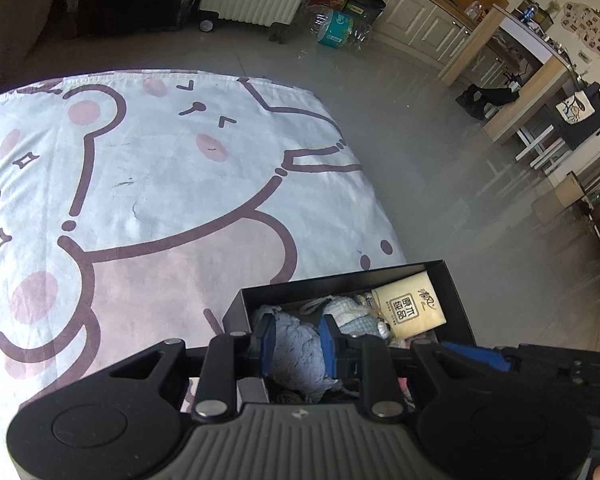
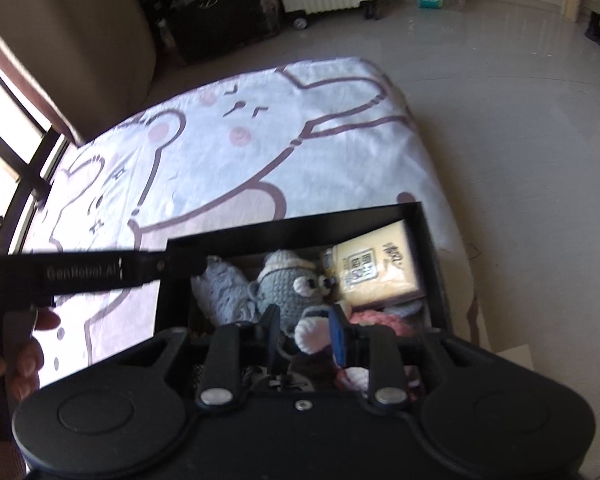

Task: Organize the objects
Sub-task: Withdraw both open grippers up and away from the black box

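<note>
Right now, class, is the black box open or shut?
Open. The black box has no lid on, so a crocheted grey toy and a yellow tissue pack show inside.
</note>
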### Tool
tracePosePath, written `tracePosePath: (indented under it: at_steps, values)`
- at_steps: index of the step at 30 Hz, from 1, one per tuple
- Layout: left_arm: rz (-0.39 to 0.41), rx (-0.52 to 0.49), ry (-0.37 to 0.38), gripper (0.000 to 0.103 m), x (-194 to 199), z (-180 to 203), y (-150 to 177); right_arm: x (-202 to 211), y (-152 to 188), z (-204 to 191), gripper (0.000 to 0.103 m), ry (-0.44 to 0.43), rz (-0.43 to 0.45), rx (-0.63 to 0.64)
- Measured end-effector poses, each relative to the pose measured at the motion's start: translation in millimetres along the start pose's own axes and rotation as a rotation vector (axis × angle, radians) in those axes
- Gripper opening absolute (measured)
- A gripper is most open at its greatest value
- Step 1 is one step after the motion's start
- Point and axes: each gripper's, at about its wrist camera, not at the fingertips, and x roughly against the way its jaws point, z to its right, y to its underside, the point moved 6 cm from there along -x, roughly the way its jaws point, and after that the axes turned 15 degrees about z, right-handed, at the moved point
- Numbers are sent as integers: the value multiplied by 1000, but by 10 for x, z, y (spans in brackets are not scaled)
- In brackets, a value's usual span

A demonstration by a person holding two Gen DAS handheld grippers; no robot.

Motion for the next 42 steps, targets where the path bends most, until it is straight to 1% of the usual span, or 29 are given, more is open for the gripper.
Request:
tracePosePath:
  at_steps: [2, 5, 8, 9, 10, 12, 14, 16, 18, 20, 22, 24, 26, 28, 31, 35, 38, 42]
  values:
    - [1, -21, -11, 25, 63, 11, 18, 64, -11, 20, 30, 23, 15, -13]
    - [0, -38, -20, 25, 163, 14, 42, 148, -15, 11, 35, 59, 33, -1]
    - [2, -64, -38, 26, 267, 17, 62, 244, -14, -32, 47, 84, 48, 10]
    - [2, -73, -45, 27, 299, 16, 67, 279, -10, -45, 54, 95, 54, 15]
    - [3, -80, -51, 27, 329, 15, 72, 308, -6, -56, 57, 105, 59, 21]
    - [5, -92, -62, 29, 390, 7, 85, 377, 9, -69, 59, 124, 71, 24]
    - [7, -103, -75, 39, 454, -9, 105, 443, 26, -66, 65, 142, 82, 14]
    - [4, -114, -92, 44, 518, -38, 131, 522, 45, -54, 71, 170, 97, 9]
    - [3, -118, -110, 53, 579, -71, 160, 598, 68, -56, 76, 189, 111, 15]
    - [6, -124, -134, 72, 646, -103, 190, 664, 96, -63, 78, 199, 121, 17]
    - [11, -137, -158, 80, 710, -129, 206, 723, 118, -67, 83, 212, 132, 18]
    - [18, -141, -175, 85, 768, -154, 215, 782, 136, -65, 86, 226, 144, 18]
    - [19, -143, -190, 92, 820, -174, 233, 833, 157, -58, 90, 235, 153, 11]
    - [19, -159, -212, 95, 870, -190, 255, 885, 179, -58, 95, 245, 158, 8]
    - [25, -167, -234, 99, 945, -215, 279, 946, 213, -77, 100, 257, 165, 14]
    - [26, -174, -244, 101, 1033, -227, 296, 1031, 249, -109, 103, 273, 178, 28]
    - [24, -192, -244, 103, 1085, -198, 288, 1071, 271, -116, 103, 289, 183, 35]
    - [20, -218, -252, 103, 1143, -165, 297, 1096, 294, -121, 103, 307, 177, 41]
